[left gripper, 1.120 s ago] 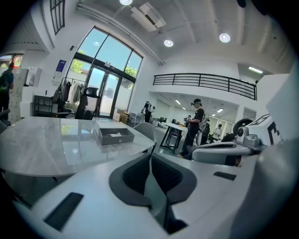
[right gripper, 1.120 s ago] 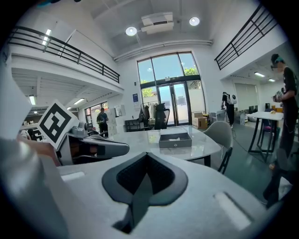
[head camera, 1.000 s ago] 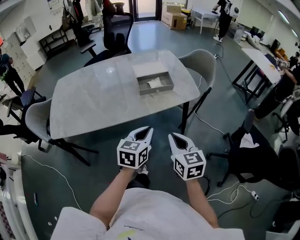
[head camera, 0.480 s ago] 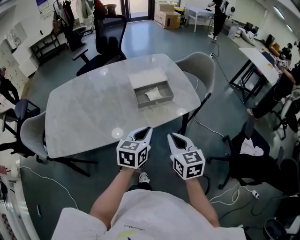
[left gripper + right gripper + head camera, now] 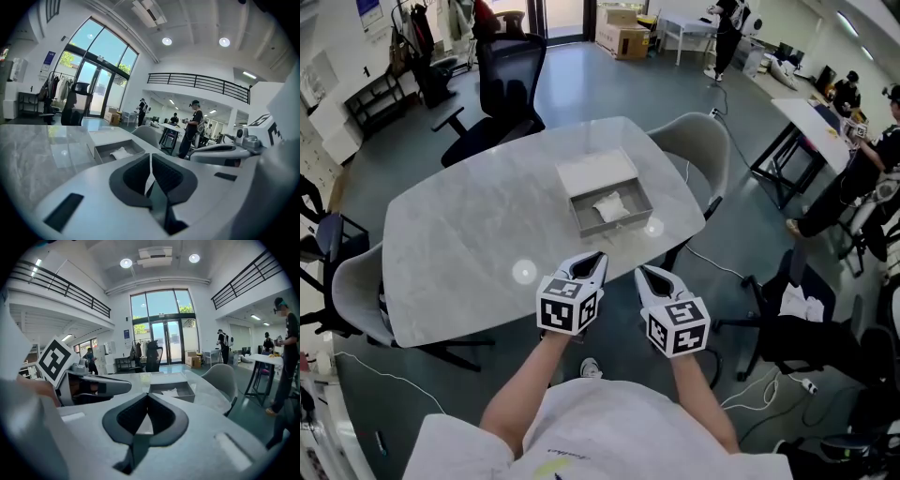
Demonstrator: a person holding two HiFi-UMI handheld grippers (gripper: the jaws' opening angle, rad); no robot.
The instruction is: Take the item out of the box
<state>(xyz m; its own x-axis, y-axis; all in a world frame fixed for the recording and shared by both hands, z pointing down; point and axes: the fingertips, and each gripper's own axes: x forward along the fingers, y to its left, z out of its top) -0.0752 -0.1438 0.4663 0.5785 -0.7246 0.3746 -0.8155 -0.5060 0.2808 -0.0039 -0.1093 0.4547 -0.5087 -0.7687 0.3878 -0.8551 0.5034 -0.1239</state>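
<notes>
An open grey box [image 5: 612, 211] sits on the pale marble table [image 5: 478, 244], its lid [image 5: 593, 172] lying flat behind it. A crumpled white item [image 5: 608, 206] lies inside; it also shows in the left gripper view as the white item [image 5: 121, 153] and in the right gripper view inside the box [image 5: 171, 392]. My left gripper [image 5: 592, 263] and right gripper [image 5: 647, 275] hang side by side at the table's near edge, short of the box. Both are shut with nothing between the tips.
Grey shell chairs stand at the table's right [image 5: 694, 141] and left [image 5: 352, 281]; a black office chair [image 5: 506, 70] is at the far side. Cables [image 5: 741, 272] trail over the floor. People [image 5: 192, 124] stand by desks farther off.
The view has closed in on the table: box and table now sit nearer and lower in frame. Both grippers stay shut, held side by side as before.
</notes>
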